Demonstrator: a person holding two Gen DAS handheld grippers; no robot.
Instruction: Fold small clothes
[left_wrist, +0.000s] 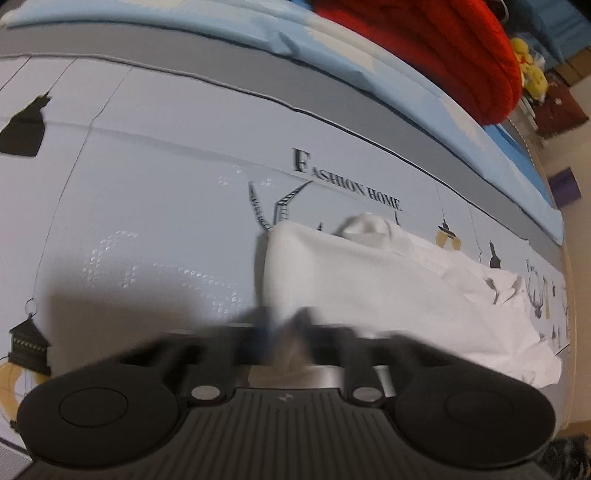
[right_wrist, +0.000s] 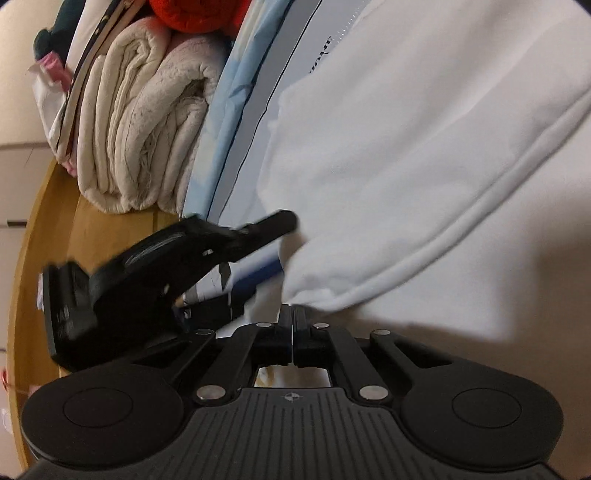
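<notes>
While the white garment (left_wrist: 388, 280) lies spread on the pale printed bed sheet (left_wrist: 155, 155), the left gripper (left_wrist: 284, 325) pinches its near corner, fingers together on the cloth. The right gripper (right_wrist: 292, 314) has its fingers closed, clamping the garment's ribbed hem (right_wrist: 424, 258). Folded cream blankets (right_wrist: 147, 122) are stacked beyond.

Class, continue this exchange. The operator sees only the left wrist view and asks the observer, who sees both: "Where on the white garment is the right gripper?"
Observer: The right gripper is shut on a hemmed corner of the white garment.
Operator: Where is my left gripper from there?
Observer: The left gripper grips the garment's edge close by, to the left in the right wrist view.
Operator: What lies beyond?
Observer: A folded cream blanket, stacked beside the blue sheet.
</notes>
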